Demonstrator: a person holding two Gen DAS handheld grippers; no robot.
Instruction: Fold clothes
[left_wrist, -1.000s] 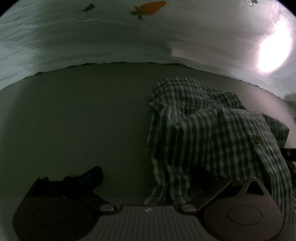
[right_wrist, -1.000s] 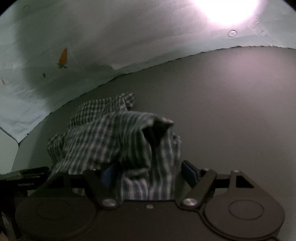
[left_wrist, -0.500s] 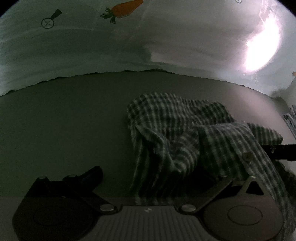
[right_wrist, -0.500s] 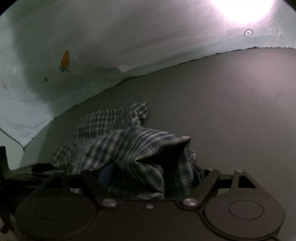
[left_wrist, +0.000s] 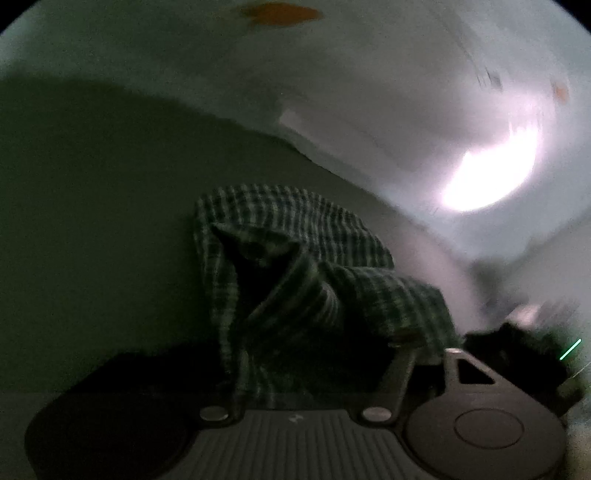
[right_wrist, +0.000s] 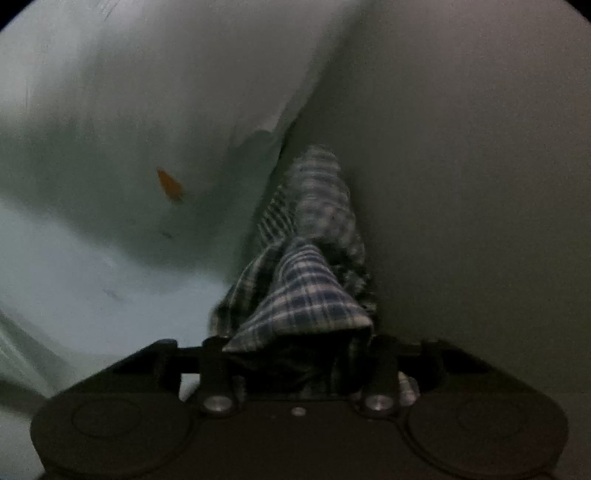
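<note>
A blue-and-white checked shirt (left_wrist: 295, 266) hangs crumpled from both grippers over the dark grey table (left_wrist: 92, 221). My left gripper (left_wrist: 314, 362) is shut on the shirt's edge; the cloth drapes over its fingers and hides them. In the right wrist view the shirt (right_wrist: 314, 258) stretches away in a narrow band. My right gripper (right_wrist: 299, 354) is shut on a fold of it, and the fingertips are covered by cloth. The right gripper shows blurred at the right edge of the left wrist view (left_wrist: 517, 343).
A pale cloth with orange carrot prints (left_wrist: 280, 14) covers the surface behind the table; it also shows in the right wrist view (right_wrist: 170, 184). A bright light glare (left_wrist: 487, 184) sits on the right. The scene is dim and blurred by motion.
Both grippers have lifted and swung with the shirt. The shirt has been pulled from a loose heap into a stretched hanging band. Both views have tilted.
</note>
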